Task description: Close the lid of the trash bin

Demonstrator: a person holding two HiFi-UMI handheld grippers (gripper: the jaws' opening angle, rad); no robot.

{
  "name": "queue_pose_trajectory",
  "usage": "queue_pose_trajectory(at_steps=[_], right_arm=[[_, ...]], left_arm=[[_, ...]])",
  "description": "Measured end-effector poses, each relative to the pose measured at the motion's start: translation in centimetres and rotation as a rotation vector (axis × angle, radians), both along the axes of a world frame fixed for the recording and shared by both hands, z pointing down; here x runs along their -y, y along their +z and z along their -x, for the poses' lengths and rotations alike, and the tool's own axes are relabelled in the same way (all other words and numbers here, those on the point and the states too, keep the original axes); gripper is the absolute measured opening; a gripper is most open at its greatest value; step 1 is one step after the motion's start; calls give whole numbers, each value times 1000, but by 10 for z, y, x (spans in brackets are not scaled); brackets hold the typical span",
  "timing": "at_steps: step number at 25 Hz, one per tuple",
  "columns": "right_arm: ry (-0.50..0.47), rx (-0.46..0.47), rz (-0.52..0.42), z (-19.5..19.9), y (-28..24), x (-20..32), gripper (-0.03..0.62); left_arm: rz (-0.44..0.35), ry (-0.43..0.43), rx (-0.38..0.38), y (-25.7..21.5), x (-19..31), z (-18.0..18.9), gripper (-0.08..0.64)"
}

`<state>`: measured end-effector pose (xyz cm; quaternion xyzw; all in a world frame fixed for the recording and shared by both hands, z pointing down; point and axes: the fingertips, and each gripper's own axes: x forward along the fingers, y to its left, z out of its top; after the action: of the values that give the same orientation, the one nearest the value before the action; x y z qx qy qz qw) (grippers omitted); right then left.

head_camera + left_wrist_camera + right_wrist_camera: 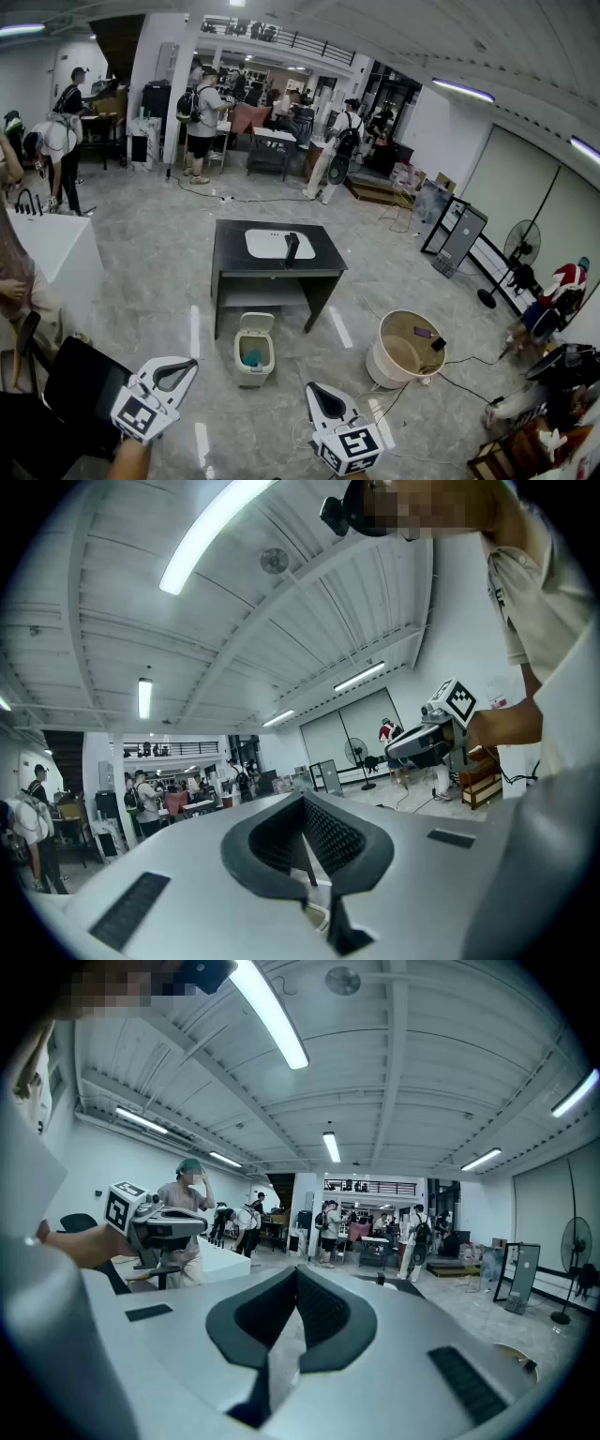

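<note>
- left gripper (pixel 190 363) at the bottom left of the head view, held in a hand (pixel 127 460). its own view shows the jaws closed tip to tip, nothing between them.
- right gripper (pixel 311 388) at the bottom centre-right, jaws likewise pressed together and empty.
- both grippers are tilted upward, so their views take in mostly ceiling; neither touches the bin.
- trash bin (pixel 253 352) on the floor just beyond the grippers, between their tips and in front of the table. its lid (pixel 256 322) is up and tilted back toward the table; something teal lies inside.
- round tub (pixel 405 352) on the floor, right of the bin and apart from it.
- black table (pixel 281 269) behind the bin, with a white tray (pixel 265 245) and a dark upright object (pixel 292 248) on it.
- standing fan (pixel 520 246) far right; people stand at the back of the hall.
</note>
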<state>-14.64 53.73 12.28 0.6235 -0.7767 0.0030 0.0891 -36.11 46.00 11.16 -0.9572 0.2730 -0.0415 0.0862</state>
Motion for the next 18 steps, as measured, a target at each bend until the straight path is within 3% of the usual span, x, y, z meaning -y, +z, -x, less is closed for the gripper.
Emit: queue_pose_trajectory(at_steps=[18], right_arm=[[7, 35, -13, 4, -1, 17, 26]], left_arm=[[3, 28, -25, 5, 16, -1, 14]])
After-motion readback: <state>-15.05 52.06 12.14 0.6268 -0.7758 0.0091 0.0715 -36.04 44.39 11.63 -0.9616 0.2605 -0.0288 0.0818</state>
